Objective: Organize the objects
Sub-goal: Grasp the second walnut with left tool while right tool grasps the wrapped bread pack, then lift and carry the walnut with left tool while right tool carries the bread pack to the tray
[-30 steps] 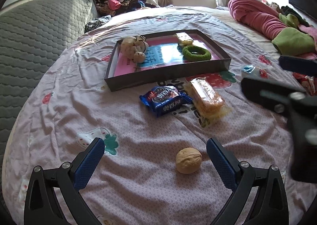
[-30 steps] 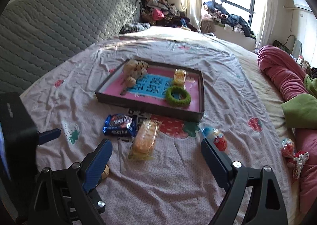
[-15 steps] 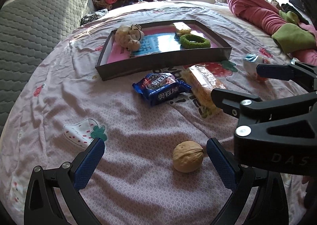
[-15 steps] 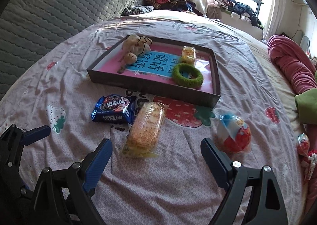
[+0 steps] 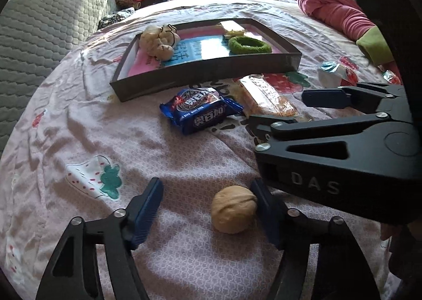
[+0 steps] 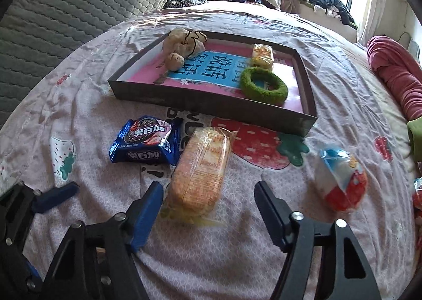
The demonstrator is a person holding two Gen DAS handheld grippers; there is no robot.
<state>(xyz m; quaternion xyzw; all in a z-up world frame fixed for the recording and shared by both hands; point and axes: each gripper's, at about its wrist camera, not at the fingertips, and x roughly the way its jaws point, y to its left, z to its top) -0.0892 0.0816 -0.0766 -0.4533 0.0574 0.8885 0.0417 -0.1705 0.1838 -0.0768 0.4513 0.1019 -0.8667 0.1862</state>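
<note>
On the bedsheet (image 5: 79, 125), the left gripper (image 5: 208, 207) has just been narrowing its jaws around one walnut (image 5: 233, 212): the right pad sits just beside the nut, perhaps touching, while the left pad stands clear of it, so no clamp yet. Bare sheet lies open to its left. Over to the right gripper (image 6: 208, 205): jaws also just closing, still apart, straddling the near end of one long cracker packet (image 6: 201, 169), neither pad pressing it. One blue cookie packet (image 6: 146, 140) lies just beside the crackers, one egg-shaped toy packet (image 6: 341, 178) well to the right. Beyond them, the tray (image 6: 211, 106) holds one plush toy (image 6: 183, 45), one green ring (image 6: 263, 85) and one yellow snack (image 6: 262, 54), its near wall close to the packets. Right gripper's body hides part of the left view.
</note>
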